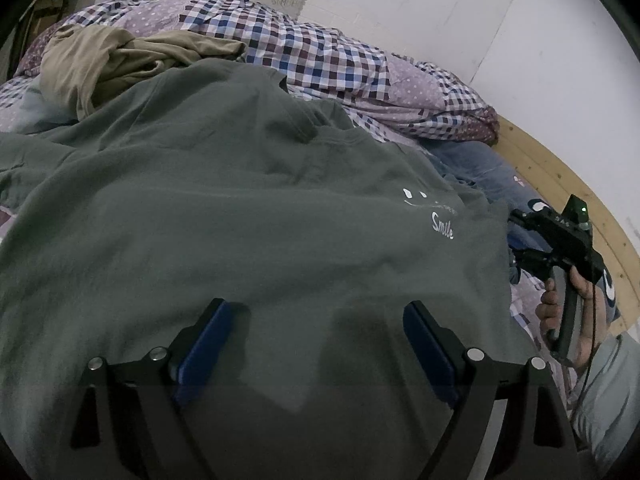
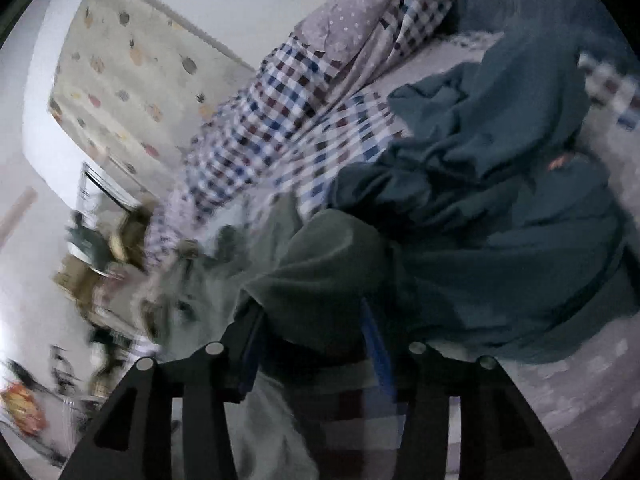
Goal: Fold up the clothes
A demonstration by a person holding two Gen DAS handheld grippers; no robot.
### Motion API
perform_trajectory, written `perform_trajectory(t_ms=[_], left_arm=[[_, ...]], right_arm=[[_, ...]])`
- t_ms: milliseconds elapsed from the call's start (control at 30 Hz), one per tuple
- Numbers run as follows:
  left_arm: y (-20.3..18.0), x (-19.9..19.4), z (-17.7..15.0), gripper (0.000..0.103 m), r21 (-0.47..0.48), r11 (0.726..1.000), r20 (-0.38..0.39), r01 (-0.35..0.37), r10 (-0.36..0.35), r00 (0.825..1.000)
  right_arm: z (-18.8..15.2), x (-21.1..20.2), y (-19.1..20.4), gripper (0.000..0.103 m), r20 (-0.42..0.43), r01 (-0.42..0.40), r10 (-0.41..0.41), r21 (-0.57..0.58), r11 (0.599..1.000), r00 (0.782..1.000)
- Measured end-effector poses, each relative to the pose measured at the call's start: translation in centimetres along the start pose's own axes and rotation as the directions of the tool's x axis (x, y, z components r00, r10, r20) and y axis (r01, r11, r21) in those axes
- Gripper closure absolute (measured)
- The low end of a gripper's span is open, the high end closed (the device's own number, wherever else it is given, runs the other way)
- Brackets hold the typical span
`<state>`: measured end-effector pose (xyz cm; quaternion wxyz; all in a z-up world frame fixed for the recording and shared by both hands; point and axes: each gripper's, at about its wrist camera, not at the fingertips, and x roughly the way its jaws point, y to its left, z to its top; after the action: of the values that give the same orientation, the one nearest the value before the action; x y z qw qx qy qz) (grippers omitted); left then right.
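Grey-green t-shirt (image 1: 248,216) spread flat, collar toward upper centre, left gripper (image 1: 316,340) spread wide above it, right gripper (image 2: 312,320) clamping its bunched edge.

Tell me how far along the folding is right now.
Early. Done: the green T-shirt lies spread on the bed, not folded. In hand: the right claw has its edge between its pads; the left claw hangs open above it. Left: every fold, plus the tan garment and the teal one.
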<state>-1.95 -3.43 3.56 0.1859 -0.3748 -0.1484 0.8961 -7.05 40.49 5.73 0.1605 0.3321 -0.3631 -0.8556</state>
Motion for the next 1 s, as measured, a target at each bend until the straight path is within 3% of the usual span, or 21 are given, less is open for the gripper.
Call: perform_trajectory(t_ms=[67, 167, 333, 500, 600, 767, 833, 867, 900, 933, 1000], left_arm=[[0.0, 0.0, 0.0, 0.013, 0.0, 1.0, 0.0, 0.0, 0.0, 1.0], [0.0, 0.0, 0.0, 0.013, -0.001, 1.0, 0.0, 0.0, 0.0, 1.0], [0.1, 0.0, 0.0, 0.013, -0.005, 1.0, 0.001, 0.006, -0.006, 1.0], [0.1, 0.0, -0.1, 0.013, -0.006, 1.0, 0.002, 0.008, -0.008, 1.0], [-0.1, 0.0, -0.1, 0.013, 0.0, 1.0, 0.0, -0.001, 0.001, 1.0], [-0.1, 0.0, 0.0, 0.013, 0.0, 1.0, -0.002, -0.003, 0.003, 1.0], [-0.1, 0.0, 0.0, 0.013, -0.004, 1.0, -0.002, -0.001, 0.001, 1.0], [0.0, 0.0, 0.1, 0.013, -0.006, 1.0, -0.002, 0.001, -0.001, 1.0], [0.0, 0.0, 0.1, 0.013, -0.009, 1.0, -0.003, 0.003, -0.003, 1.0], [0.0, 0.0, 0.1, 0.013, -0.011, 1.0, -0.003, 0.005, -0.005, 1.0], [0.2, -0.1, 0.1, 0.013, -0.021, 1.0, -0.002, 0.015, -0.015, 1.0]], right_arm=[[0.1, -0.8, -0.6, 0.052, 0.004, -0.047, 0.047, 0.044, 0.998, 0.999], [0.2, -1.2, -1.5, 0.049, 0.015, -0.047, 0.046, 0.078, 0.996, 0.999], [0.2, -1.3, -2.4, 0.046, -0.062, -0.051, 0.057, 0.094, 0.994, 0.996], [0.2, -2.7, -2.2, 0.041, -0.139, -0.007, 0.004, -0.017, 1.0, 0.99], [0.8, -3.1, -2.8, 0.039, -0.065, 0.018, -0.017, 0.015, 1.0, 0.998], [1.7, 0.6, -1.7, 0.039, -0.063, 0.139, -0.142, -0.041, 0.989, 0.988], [1.7, 2.4, 0.1, 0.044, -0.073, 0.175, -0.183, -0.107, 0.979, 0.98], [1.6, 3.1, 1.4, 0.06, -0.064, 0.188, -0.2, -0.155, 0.97, 0.978], [1.2, 3.5, 3.1, 0.087, -0.04, 0.217, -0.231, -0.215, 0.952, 0.972], [0.8, 4.0, 5.3, 0.1, -0.012, 0.247, -0.262, -0.286, 0.926, 0.965], [-1.5, 5.6, 10.2, 0.099, -0.003, 0.228, -0.255, -0.436, 0.871, 0.967]])
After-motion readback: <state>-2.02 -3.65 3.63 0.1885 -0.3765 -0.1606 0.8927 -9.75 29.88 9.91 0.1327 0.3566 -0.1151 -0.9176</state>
